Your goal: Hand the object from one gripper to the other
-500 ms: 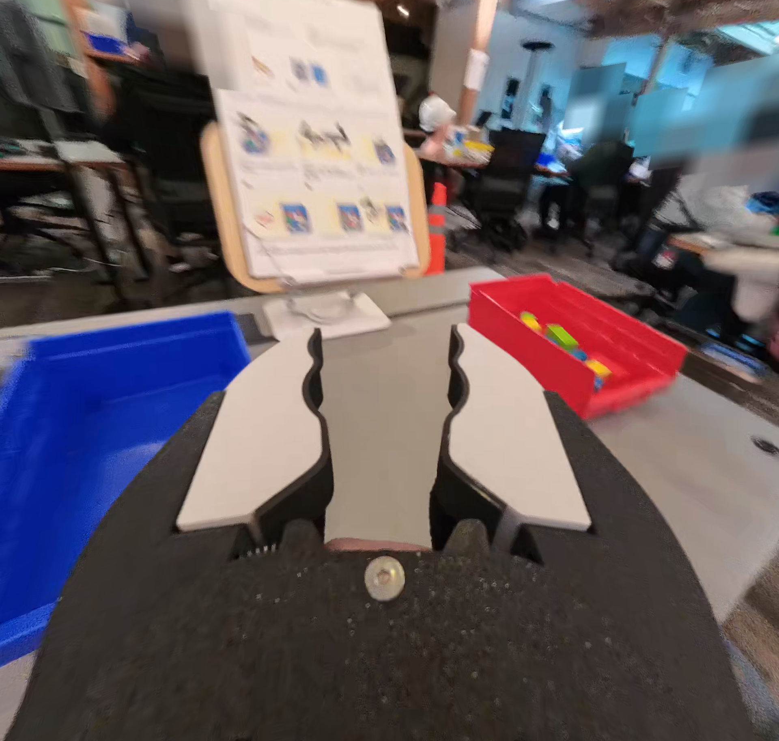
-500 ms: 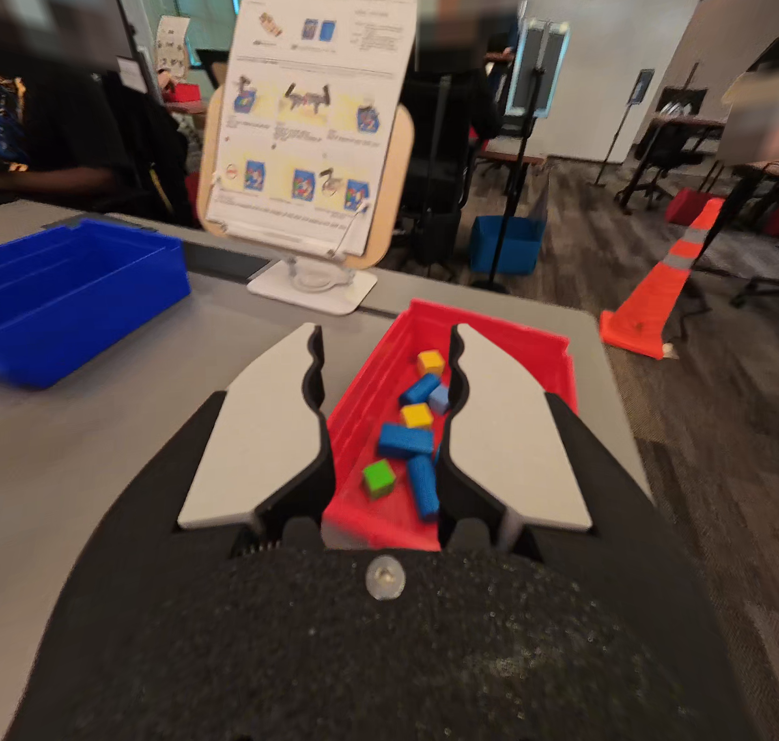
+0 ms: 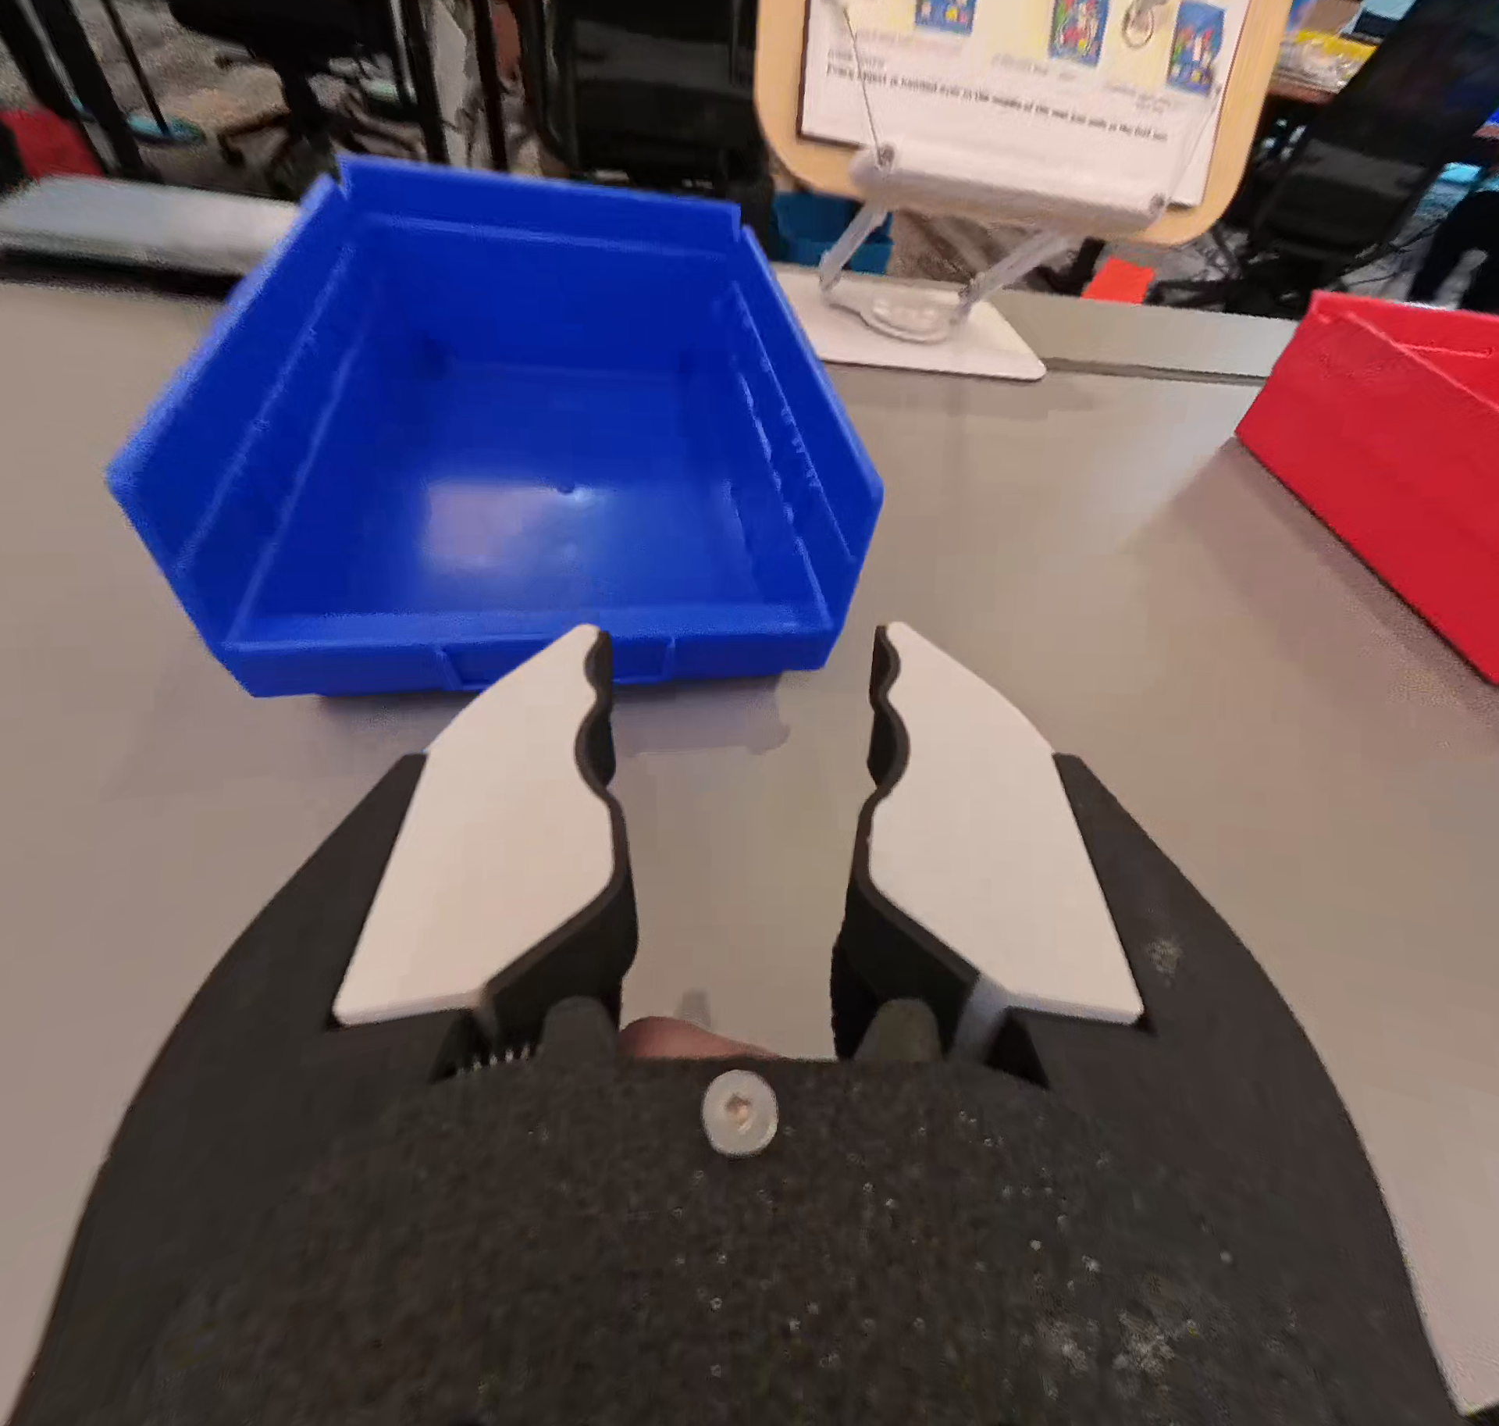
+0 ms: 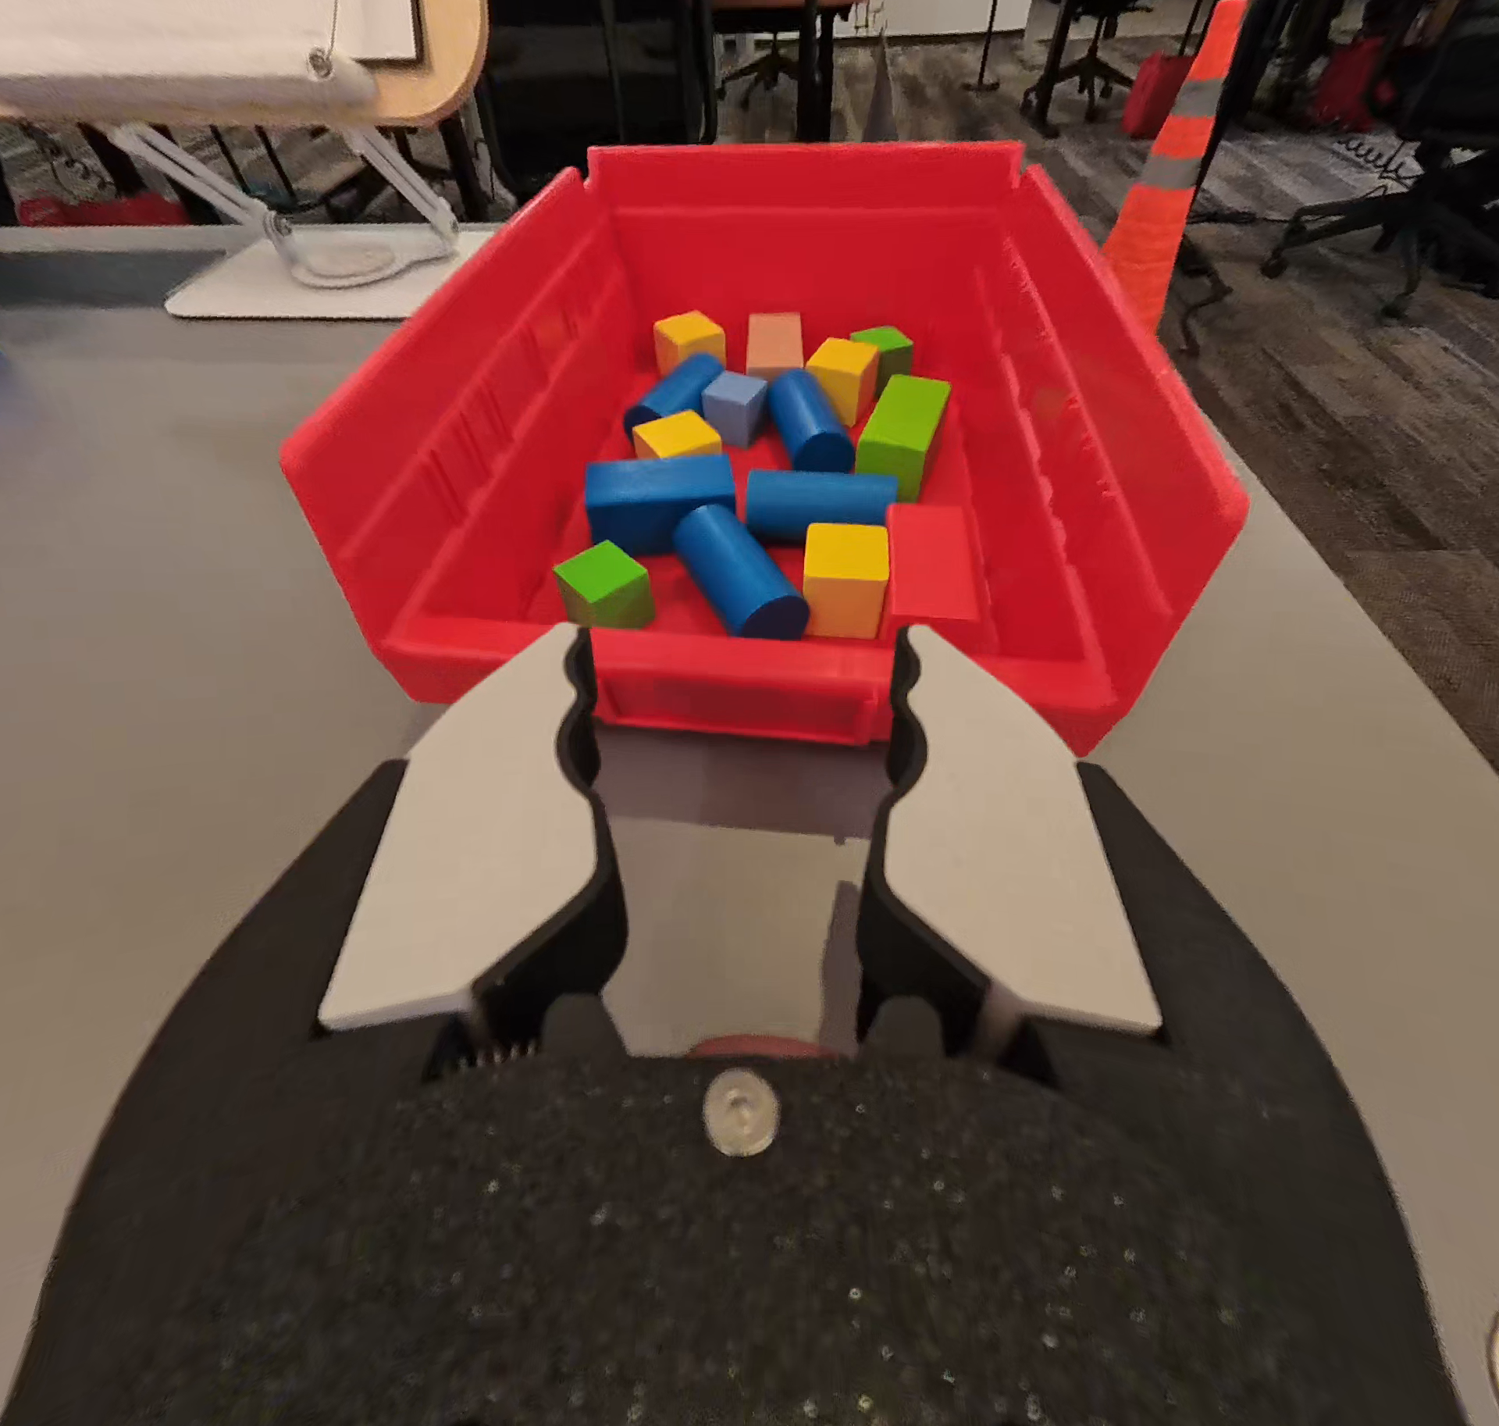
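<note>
Facing the blue bin (image 3: 503,446), your left gripper (image 3: 740,661) hangs over the grey table (image 3: 1095,657) with its jaws spread wide and nothing between them; the bin's floor shows only a glare patch, and its near lip sits just beyond your fingertips. At the right edge of that view the red bin (image 3: 1395,446) is cut off, so only one outer wall can be read there. Your right gripper (image 4: 740,649) is likewise spread wide and holds nothing, its tips just short of the red bin's (image 4: 454,446) front lip. The blocks (image 4: 762,470) lie loose inside that bin: blue cylinders and a blue bar, yellow and green cubes, a pale blue one, a pinkish one at the back. A red block (image 4: 933,563) at the right blends into the bin floor and its edges are hard to make out. The instruction board (image 3: 1014,48) on its stand behind the bins is cropped at the top in both views. An orange cone (image 4: 1168,154) stands on the floor beyond the table. Neither gripper appears in the other's view.
</note>
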Demonstrator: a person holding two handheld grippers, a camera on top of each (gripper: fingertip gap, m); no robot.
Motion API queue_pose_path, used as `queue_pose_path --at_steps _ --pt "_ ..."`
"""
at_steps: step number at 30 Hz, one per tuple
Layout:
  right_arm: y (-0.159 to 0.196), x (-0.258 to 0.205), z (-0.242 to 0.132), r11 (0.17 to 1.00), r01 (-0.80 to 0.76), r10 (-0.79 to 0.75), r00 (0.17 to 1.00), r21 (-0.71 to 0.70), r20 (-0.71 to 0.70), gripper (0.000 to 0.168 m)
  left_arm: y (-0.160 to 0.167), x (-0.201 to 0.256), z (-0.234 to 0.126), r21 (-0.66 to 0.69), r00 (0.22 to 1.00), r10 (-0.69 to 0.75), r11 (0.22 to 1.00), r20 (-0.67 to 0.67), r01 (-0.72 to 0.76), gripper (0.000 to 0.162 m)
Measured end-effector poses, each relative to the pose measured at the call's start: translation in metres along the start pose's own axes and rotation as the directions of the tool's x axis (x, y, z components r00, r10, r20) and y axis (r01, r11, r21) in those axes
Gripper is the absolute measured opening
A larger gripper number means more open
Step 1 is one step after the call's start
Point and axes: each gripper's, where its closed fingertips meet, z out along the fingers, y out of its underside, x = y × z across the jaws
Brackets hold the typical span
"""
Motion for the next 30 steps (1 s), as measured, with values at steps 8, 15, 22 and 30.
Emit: queue_pose_path --at_steps 8,15,22,30 --pt "-0.002 -0.006 0.010 0.999 -0.028 0.028 0.999 0.015 0.023 0.067 0.021 -0.015 0.025 -0.105 0.992 0.066 0.993 0.109 -0.054 0.060" --pt "0.001 -0.015 0.015 1.000 0.003 -0.003 0.999 -0.007 0.051 0.067 0.027 -0.015 0.020 -0.128 0.990 0.069 0.990 0.123 -0.053 0.060" --pt "0.003 -0.018 0.016 1.000 0.017 -0.016 0.998 -0.020 0.054 0.066 0.028 -0.017 0.018 -0.132 0.990 0.069 0.990 0.126 -0.052 0.060" --pt "0.001 -0.020 0.015 1.000 0.026 -0.026 0.997 -0.007 0.071 0.067 0.035 -0.002 0.019 -0.158 0.995 0.054 0.987 0.078 -0.042 0.061"
